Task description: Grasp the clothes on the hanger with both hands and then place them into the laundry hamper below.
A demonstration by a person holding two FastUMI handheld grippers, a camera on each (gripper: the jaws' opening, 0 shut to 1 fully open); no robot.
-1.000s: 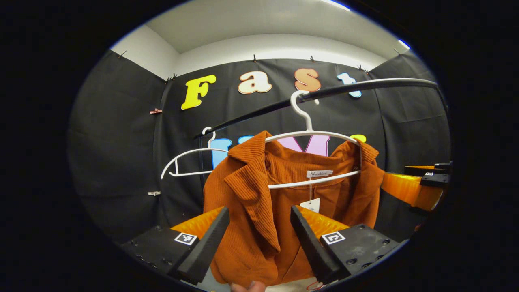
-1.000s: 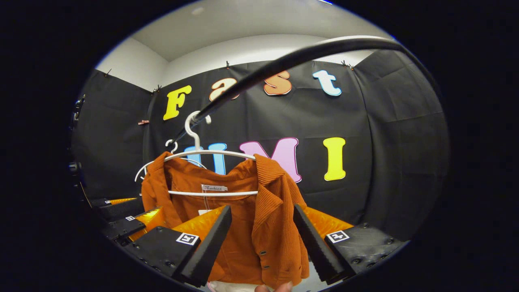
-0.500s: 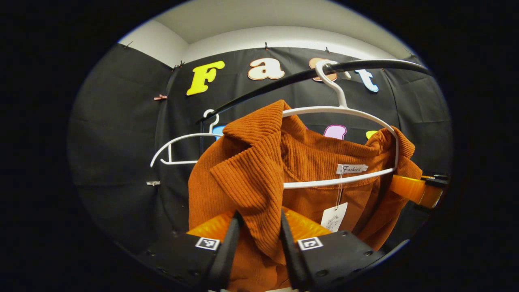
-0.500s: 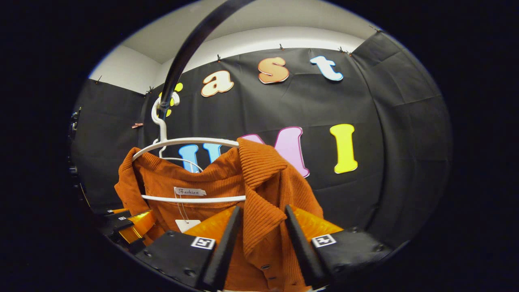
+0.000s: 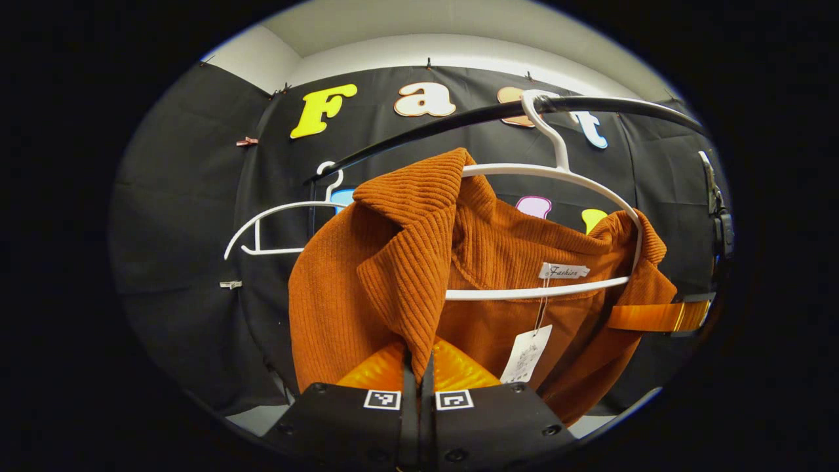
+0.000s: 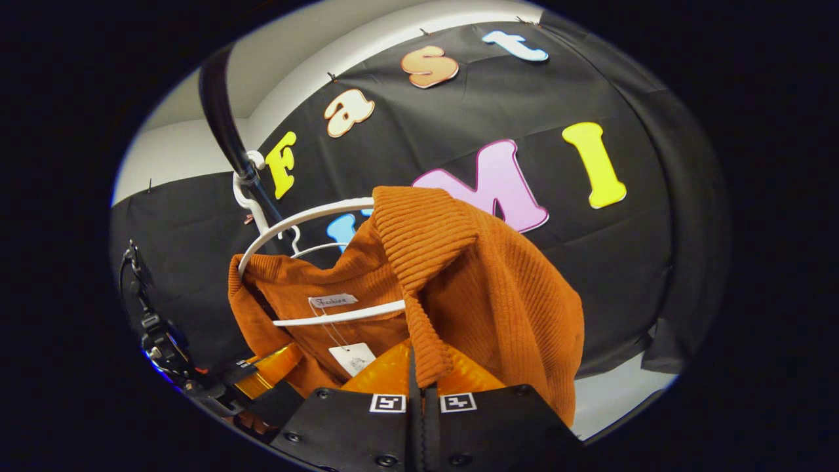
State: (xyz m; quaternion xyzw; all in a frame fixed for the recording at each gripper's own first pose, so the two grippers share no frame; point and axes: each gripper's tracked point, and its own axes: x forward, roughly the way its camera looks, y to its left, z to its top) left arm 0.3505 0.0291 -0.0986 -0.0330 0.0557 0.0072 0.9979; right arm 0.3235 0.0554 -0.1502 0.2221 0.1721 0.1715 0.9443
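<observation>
Now your left gripper (image 5: 418,367) is clamped on one lapel of the orange jacket (image 5: 485,262), your right gripper (image 6: 419,377) on the other; it hangs on the white hanger (image 5: 564,177) from the black rail (image 5: 426,128).

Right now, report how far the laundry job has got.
Done: the left gripper and right gripper are each shut on a front lapel of the orange jacket. In hand: the jacket hangs on its white hanger, hooked over the black rail. Left: pull it off and drop it in the hamper.
</observation>
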